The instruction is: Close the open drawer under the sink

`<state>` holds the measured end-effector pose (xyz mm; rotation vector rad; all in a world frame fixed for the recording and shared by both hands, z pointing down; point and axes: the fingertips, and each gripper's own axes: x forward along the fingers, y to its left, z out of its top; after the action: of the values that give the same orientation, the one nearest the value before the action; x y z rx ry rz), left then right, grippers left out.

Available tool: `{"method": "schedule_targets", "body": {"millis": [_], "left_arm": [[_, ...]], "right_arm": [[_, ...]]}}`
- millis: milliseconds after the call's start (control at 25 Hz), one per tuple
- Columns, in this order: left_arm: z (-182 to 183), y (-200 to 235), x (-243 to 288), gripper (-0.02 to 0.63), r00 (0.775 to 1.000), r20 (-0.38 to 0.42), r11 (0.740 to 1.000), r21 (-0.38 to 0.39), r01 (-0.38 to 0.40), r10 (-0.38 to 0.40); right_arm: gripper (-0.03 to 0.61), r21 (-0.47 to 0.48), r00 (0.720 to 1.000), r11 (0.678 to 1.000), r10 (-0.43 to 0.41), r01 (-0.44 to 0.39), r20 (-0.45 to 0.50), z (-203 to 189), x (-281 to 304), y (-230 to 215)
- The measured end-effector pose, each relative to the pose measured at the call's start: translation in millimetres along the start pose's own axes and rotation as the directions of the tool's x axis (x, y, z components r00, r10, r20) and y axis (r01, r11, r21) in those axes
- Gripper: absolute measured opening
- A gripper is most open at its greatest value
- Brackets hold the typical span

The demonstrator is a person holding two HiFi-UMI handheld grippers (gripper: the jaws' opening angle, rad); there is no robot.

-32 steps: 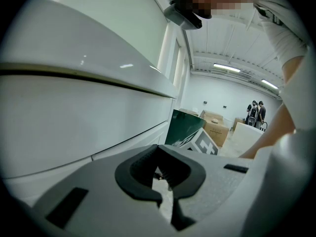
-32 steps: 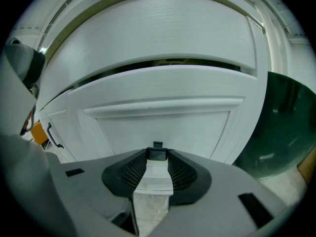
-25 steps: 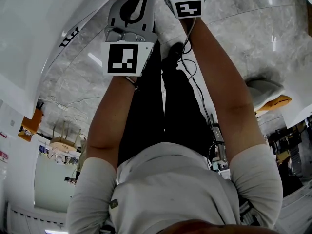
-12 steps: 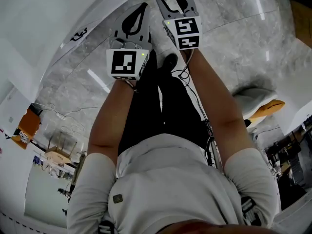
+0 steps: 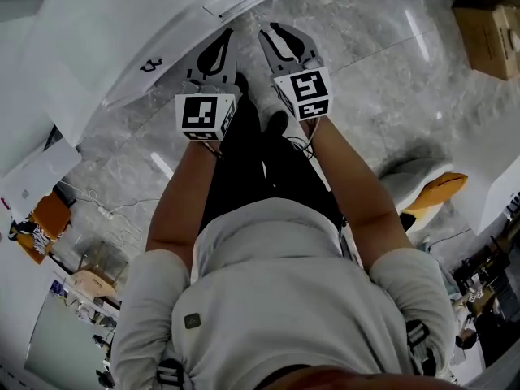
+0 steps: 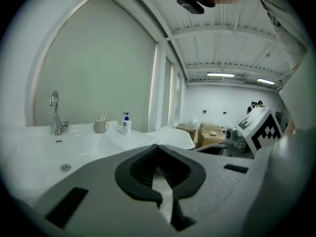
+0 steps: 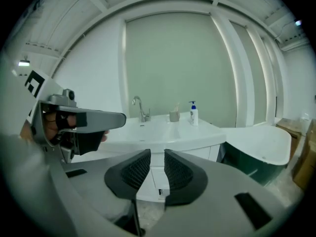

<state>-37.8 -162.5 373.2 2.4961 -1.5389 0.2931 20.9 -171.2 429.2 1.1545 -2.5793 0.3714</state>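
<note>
Head view: a person stands on the grey marble floor facing a white vanity sink (image 5: 97,31), both tongs held out level, well apart from the cabinet. The left gripper (image 5: 221,39) has its pads together on nothing; the right gripper (image 5: 275,32) shows a narrow gap that is closing, also on nothing. The drawer (image 7: 159,179) sits under the basin, far beyond the right jaws, below the faucet (image 7: 139,107). Its front looks close to flush, though that cannot be told for certain. No push is in hand. If the drawer is still out, the next move calls for a flat, level shove on its front.
</note>
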Motion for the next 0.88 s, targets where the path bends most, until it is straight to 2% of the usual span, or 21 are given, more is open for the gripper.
{"method": "schedule_targets", "body": {"millis": [200, 360, 520, 880], "left_arm": [[42, -36, -50, 0.009, 0.999, 0.017, 0.999, 0.002, 0.04, -0.04], [67, -58, -93, 0.009, 0.996, 0.029, 0.997, -0.006, 0.081, -0.08], [83, -85, -135, 0.009, 0.994, 0.037, 0.994, -0.006, 0.106, -0.106], [129, -107, -205, 0.009, 0.993, 0.11, 0.998, 0.053, 0.042, -0.047]], "right_arm": [[0.052, -0.033, 0.999, 0.999, 0.038, -0.037, 0.034, 44, -67, 25], [0.032, -0.067, 0.994, 0.996, 0.06, -0.054, 0.093, 83, -115, 43], [0.026, -0.098, 0.988, 0.992, 0.086, -0.074, 0.124, 104, -168, 58], [0.025, -0.136, 0.976, 0.985, 0.13, -0.107, 0.177, 139, -241, 82]]}}
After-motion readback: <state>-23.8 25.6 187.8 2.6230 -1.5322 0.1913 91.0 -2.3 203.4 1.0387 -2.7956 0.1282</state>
